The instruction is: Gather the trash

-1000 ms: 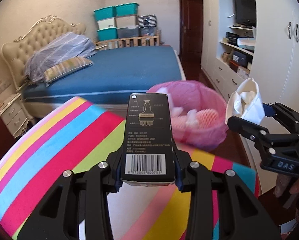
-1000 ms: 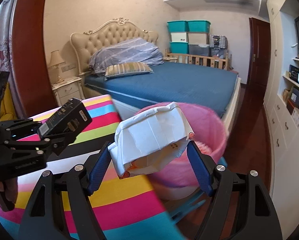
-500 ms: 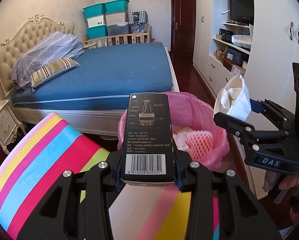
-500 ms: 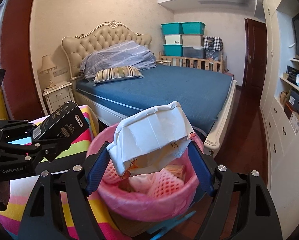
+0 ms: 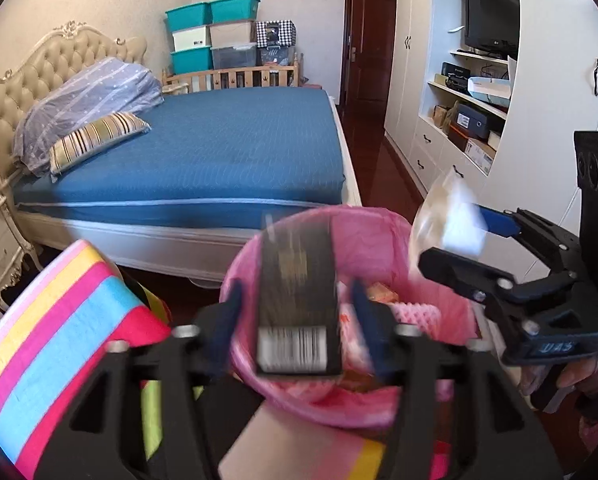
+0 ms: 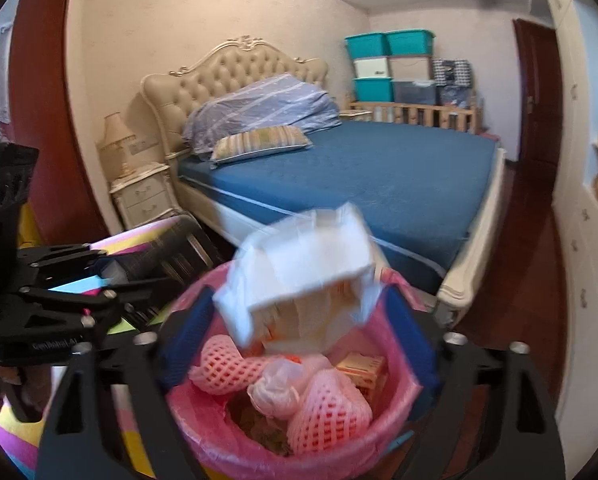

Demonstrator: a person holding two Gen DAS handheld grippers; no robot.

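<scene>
Two grippers hover above a pink-lined bin (image 6: pixel 395 396). Left gripper (image 5: pixel 295 316) has just been opening; its black box (image 5: pixel 297 312), long axis pointing away, is blurred between parted jaws. Right gripper (image 6: pixel 295 332) has also been opening, its white carton (image 6: pixel 299 272) loose over the bin.

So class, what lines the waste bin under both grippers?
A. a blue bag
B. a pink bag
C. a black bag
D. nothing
B: a pink bag covers the rim and inner wall of the bin, with pink foam fruit nets lying inside.
</scene>
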